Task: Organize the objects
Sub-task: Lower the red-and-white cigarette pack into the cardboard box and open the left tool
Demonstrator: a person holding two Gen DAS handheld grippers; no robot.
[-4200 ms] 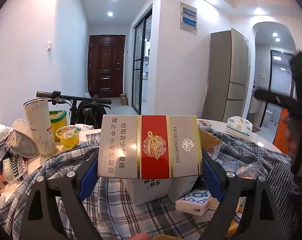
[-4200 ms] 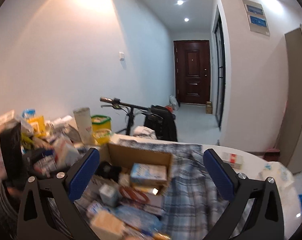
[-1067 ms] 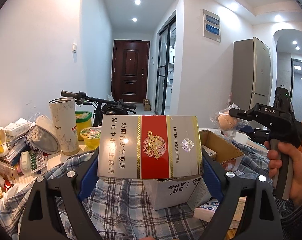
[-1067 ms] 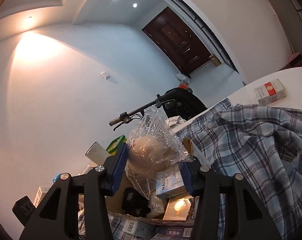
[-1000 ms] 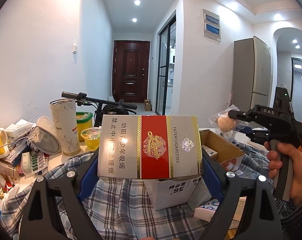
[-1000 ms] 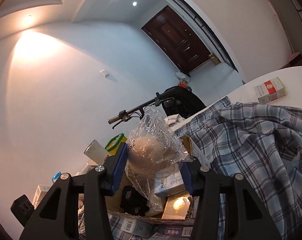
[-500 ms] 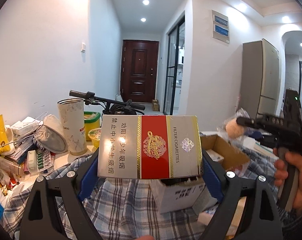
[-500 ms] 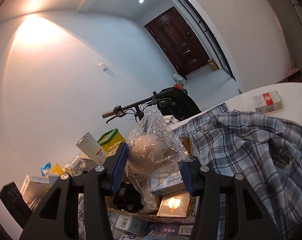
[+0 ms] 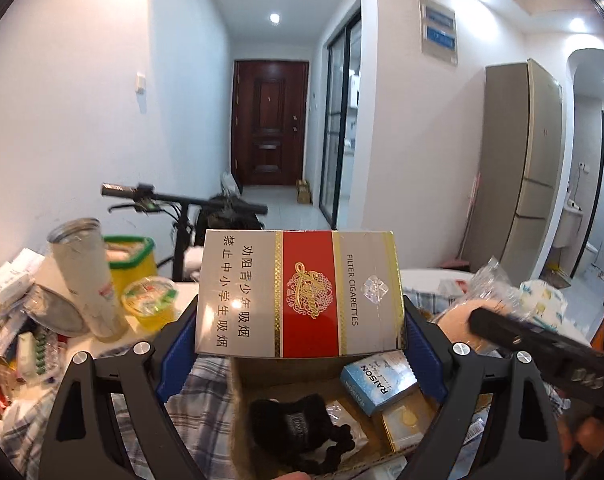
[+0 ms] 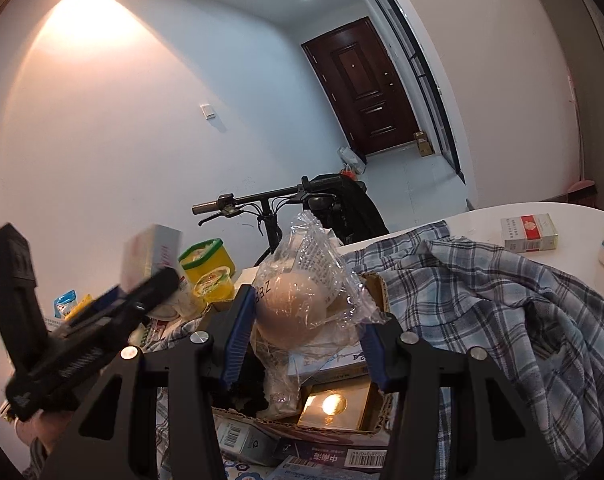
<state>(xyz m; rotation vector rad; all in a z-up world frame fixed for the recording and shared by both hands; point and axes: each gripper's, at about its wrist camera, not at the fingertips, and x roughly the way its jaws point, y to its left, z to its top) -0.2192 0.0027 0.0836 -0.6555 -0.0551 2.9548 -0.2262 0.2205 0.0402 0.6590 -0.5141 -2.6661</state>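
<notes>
Cardboard box [image 9: 257, 372] is lying just below both tongs: left tongs [image 9: 297, 344] pinching the carton [image 9: 297, 294] crosswise, right tongs [image 10: 302, 340] nearer, pinching the bagged ball [image 10: 289, 308].

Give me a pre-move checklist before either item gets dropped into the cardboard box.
1. Left gripper grip on cigarette carton: ok, clamped at both ends.
2. Right gripper grip on bagged round item: ok, jaws closed on it.
3. Cardboard box open: ok.
4. Free room inside: not ok, black pouch, blue Raison pack and gold box fill much of it.
5. Grippers clear of each other: cannot tell, they look close.
6. Plaid cloth clear of opening: ok.
</notes>
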